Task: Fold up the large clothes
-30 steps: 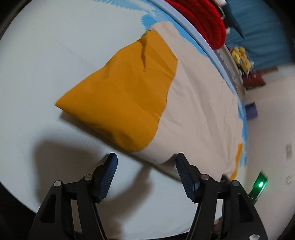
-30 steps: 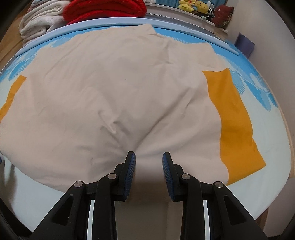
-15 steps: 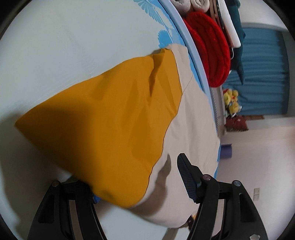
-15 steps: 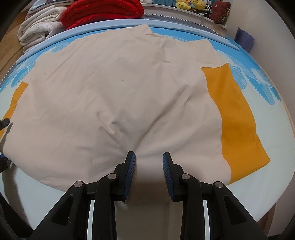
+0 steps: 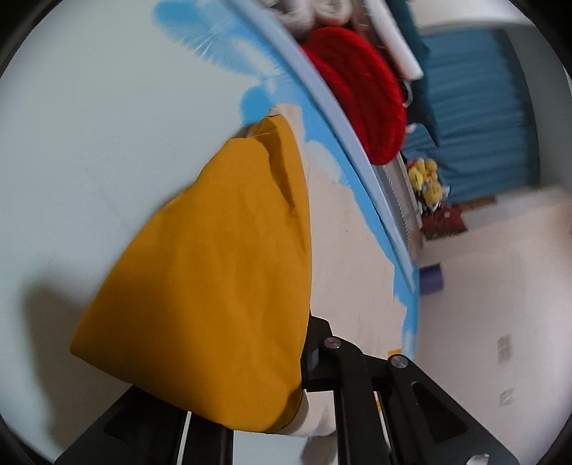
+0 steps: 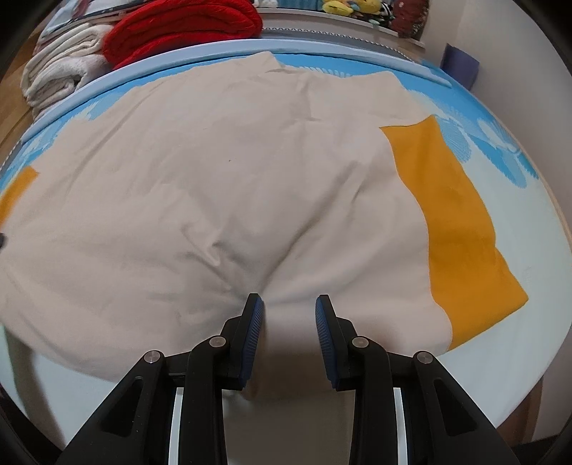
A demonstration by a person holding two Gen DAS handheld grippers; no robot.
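A large beige garment with orange sleeves lies spread on a pale mat printed with blue feathers. In the left wrist view the left orange sleeve is raised off the mat and drapes over my left gripper. Its jaws are closing on the sleeve's end, and the cloth hides the fingertips. My right gripper sits at the near hem in the middle. A thick bunch of beige cloth is pinched between its blue pads, and creases run out from there. The other orange sleeve lies flat at the right.
A red knitted bundle and folded white towels sit beyond the mat's raised blue rim. Plush toys and a blue curtain lie farther back. The mat's right edge drops off beside the flat sleeve.
My left gripper went from open in front of the sleeve to over its end, closed there and rose, lifting the orange sleeve. The right gripper and its bunch of cloth stayed put.
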